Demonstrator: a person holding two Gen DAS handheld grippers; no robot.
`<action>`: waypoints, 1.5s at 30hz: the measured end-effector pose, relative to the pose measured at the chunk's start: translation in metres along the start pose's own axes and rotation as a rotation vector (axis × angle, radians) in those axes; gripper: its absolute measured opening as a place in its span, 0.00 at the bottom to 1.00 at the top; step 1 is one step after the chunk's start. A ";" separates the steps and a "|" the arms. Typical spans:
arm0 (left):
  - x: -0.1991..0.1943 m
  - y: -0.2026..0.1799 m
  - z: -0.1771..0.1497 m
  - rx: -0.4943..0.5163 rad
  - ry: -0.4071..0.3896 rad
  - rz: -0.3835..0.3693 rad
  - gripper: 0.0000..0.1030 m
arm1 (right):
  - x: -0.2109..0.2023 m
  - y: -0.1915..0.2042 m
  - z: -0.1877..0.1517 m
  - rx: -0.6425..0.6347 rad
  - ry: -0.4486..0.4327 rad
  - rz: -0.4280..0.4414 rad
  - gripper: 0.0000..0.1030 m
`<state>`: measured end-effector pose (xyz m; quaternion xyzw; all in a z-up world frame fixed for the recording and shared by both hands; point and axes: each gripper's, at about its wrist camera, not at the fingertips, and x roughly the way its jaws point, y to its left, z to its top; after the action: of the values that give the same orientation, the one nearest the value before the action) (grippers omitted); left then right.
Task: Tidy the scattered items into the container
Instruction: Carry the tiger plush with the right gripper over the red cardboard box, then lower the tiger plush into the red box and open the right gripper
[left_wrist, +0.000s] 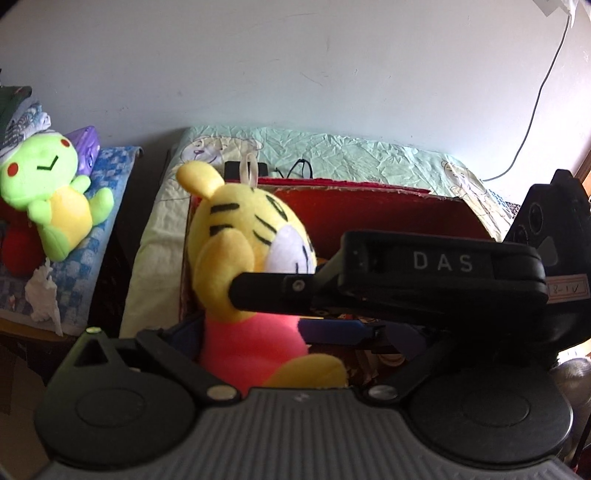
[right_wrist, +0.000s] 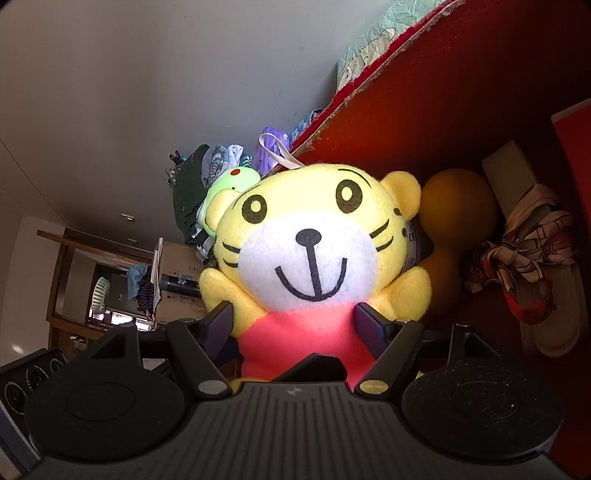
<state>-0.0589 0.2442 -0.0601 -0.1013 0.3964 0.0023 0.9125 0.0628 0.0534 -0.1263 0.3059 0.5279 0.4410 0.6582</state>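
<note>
A yellow tiger plush (left_wrist: 240, 236) in a pink shirt stands upright at the near left corner of the red box (left_wrist: 369, 206). My right gripper (left_wrist: 269, 312) reaches in from the right, one finger across the plush's neck. In the right wrist view the tiger (right_wrist: 306, 251) faces me. The right gripper (right_wrist: 297, 325) is open, its blue pads (right_wrist: 371, 326) flanking the pink body without squeezing it. My left gripper (left_wrist: 291, 336) stands wide open around the plush's lower body. A green plush (left_wrist: 55, 199) sits off to the left, outside the box.
Inside the red box (right_wrist: 443, 92) lie an orange round toy (right_wrist: 458, 206) and a sandal with a patterned scarf (right_wrist: 524, 266). The box sits on a mint-sheeted bed (left_wrist: 369, 151) by the wall. The blue checked cloth (left_wrist: 107, 177) on the left carries crumpled tissue (left_wrist: 44, 295).
</note>
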 end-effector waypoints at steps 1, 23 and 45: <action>0.000 0.000 0.000 0.000 0.000 0.002 0.97 | -0.002 0.002 0.001 -0.013 0.006 0.002 0.76; -0.033 -0.015 0.002 0.022 -0.055 -0.128 0.96 | -0.001 -0.022 0.020 0.121 -0.009 -0.156 0.47; -0.016 -0.021 -0.003 0.033 -0.001 -0.068 0.96 | -0.065 -0.013 0.014 -0.042 -0.081 -0.151 0.57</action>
<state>-0.0701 0.2247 -0.0465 -0.0997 0.3922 -0.0352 0.9138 0.0758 -0.0094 -0.1063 0.2690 0.5133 0.3884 0.7165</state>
